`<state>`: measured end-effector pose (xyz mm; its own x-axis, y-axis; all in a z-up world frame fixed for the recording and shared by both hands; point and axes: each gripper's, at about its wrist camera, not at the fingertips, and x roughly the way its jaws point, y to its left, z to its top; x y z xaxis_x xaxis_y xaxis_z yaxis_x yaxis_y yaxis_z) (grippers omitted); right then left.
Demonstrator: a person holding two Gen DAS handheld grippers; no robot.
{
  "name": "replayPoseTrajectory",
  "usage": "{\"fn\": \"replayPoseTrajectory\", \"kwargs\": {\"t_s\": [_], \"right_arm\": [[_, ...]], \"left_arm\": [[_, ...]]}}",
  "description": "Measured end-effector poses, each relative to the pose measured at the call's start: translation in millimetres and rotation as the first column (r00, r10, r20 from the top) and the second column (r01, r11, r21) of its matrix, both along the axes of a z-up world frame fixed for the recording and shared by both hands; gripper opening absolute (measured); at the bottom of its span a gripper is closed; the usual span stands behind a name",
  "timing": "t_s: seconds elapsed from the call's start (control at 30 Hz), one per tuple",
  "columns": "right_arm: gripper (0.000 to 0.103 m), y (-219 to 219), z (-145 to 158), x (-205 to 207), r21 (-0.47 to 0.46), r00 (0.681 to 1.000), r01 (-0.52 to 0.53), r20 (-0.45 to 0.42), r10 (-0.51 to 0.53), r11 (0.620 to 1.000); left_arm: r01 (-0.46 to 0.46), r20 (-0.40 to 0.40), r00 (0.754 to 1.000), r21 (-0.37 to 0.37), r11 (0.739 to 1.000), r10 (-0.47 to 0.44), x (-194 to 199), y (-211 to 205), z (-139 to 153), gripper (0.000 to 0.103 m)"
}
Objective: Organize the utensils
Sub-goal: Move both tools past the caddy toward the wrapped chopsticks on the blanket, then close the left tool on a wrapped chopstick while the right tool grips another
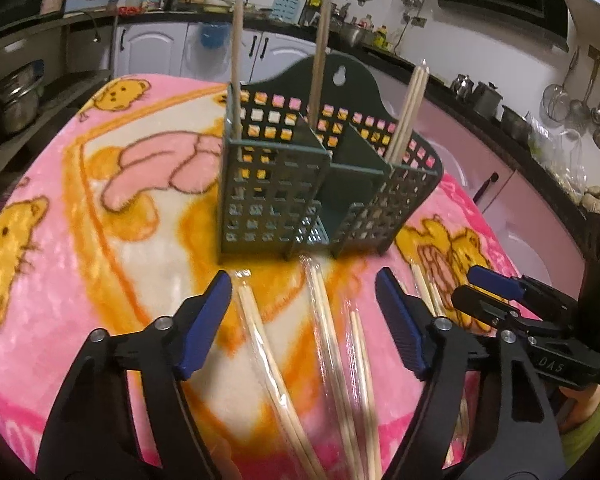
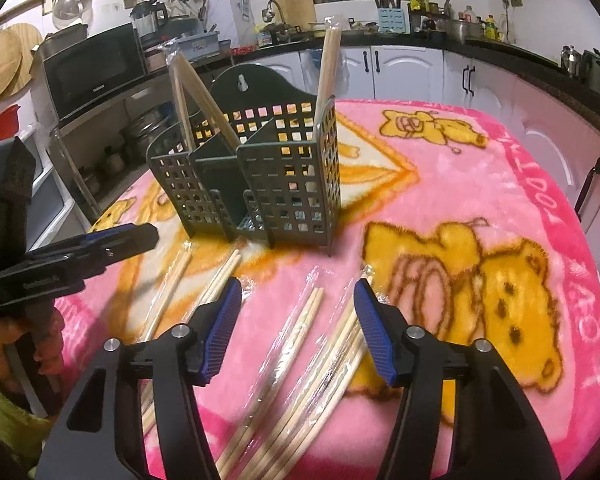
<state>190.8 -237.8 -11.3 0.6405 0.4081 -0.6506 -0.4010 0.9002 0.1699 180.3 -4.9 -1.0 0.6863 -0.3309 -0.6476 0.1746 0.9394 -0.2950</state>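
A dark green perforated utensil holder [image 1: 276, 200] [image 2: 292, 184] with three compartments stands upright on a pink bear-print blanket [image 1: 60, 200] [image 2: 480, 200]. Wrapped chopstick pairs [image 1: 320, 48] [image 2: 328, 68] stand in it. Several more wrapped chopstick pairs [image 1: 324, 312] [image 2: 304, 320] lie flat on the blanket in front of it. My left gripper [image 1: 302, 280] hovers open over two of the lying pairs, its blue pads clear of them. My right gripper [image 2: 299, 284] is open over other lying pairs, touching none. Each gripper shows at the edge of the other's view [image 1: 470, 284] [image 2: 140, 236].
The blanket covers a table with its edges close on both sides. Kitchen counters and white cabinets [image 2: 412, 68] ring the room. A microwave [image 2: 92, 68] and stacked pots [image 1: 16, 100] stand on the left, ladles [image 1: 596, 100] hang on the right. A hand [image 2: 4, 344] holds the left gripper.
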Motion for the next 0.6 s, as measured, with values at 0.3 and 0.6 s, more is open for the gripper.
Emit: {"fn": "replayPoseTrajectory", "kwargs": {"t_s": [0.3,0.6], "right_arm": [[0.046,-0.7,-11.3,4.5,0.003,0.999,-0.015,-0.035,0.016,1.0],[0.039,4.2,-21.2,16.0,-0.015,0.997,-0.03,-0.076,0.029,0.999]], "left_arm": [[0.05,-0.05,0.998,0.012,0.999,-0.049,7.6,-14.9,-16.0,0.035],[0.087,-0.102,0.991,0.018,0.996,-0.085,21.5,-28.2,-30.1,0.024]]}}
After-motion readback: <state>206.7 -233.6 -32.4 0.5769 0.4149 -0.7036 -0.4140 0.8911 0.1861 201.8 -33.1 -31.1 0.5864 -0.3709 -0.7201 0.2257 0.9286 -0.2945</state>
